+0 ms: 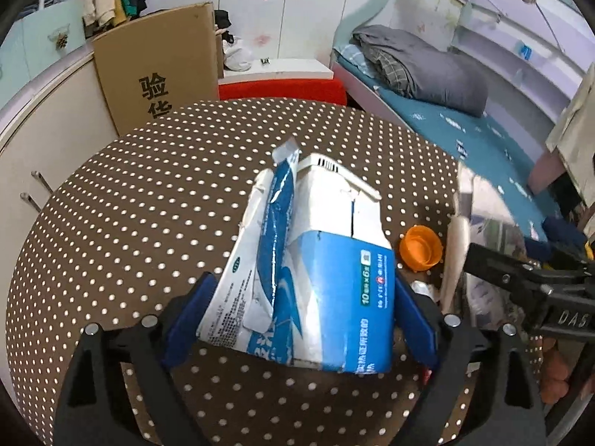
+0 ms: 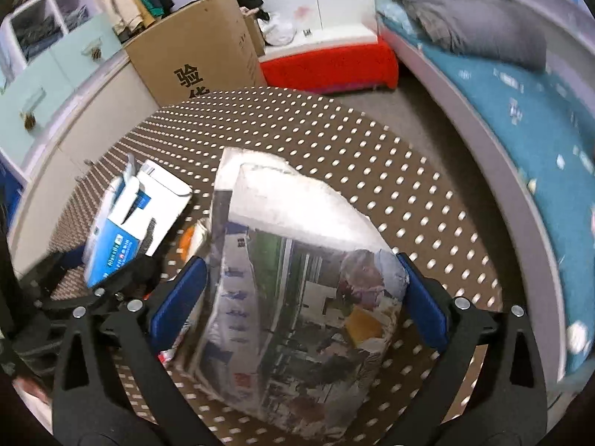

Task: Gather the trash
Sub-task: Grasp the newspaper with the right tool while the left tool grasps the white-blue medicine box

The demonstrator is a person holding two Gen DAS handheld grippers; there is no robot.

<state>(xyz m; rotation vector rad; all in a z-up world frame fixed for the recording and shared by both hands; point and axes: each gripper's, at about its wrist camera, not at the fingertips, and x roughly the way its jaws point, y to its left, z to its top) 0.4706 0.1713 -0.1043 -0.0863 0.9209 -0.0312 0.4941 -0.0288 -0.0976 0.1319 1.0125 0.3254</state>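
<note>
A crushed blue and white medicine box (image 1: 319, 278) lies on the brown polka-dot table (image 1: 148, 204). My left gripper (image 1: 299, 319) straddles it, with its blue pads (image 1: 186, 319) close against both sides and the jaws wide. In the right wrist view a folded newspaper bundle (image 2: 297, 278) rests on the table (image 2: 390, 156) between the wide-spread pads (image 2: 424, 304) of my right gripper (image 2: 297, 304). The medicine box (image 2: 130, 215) shows to its left. An orange bottle cap (image 1: 420, 249) sits between box and newspaper.
A tall cardboard carton (image 1: 156, 67) stands behind the table at the left, beside white cabinets. A red bench (image 1: 282, 89) is at the back. A bed (image 1: 465, 130) with a grey blanket runs along the right.
</note>
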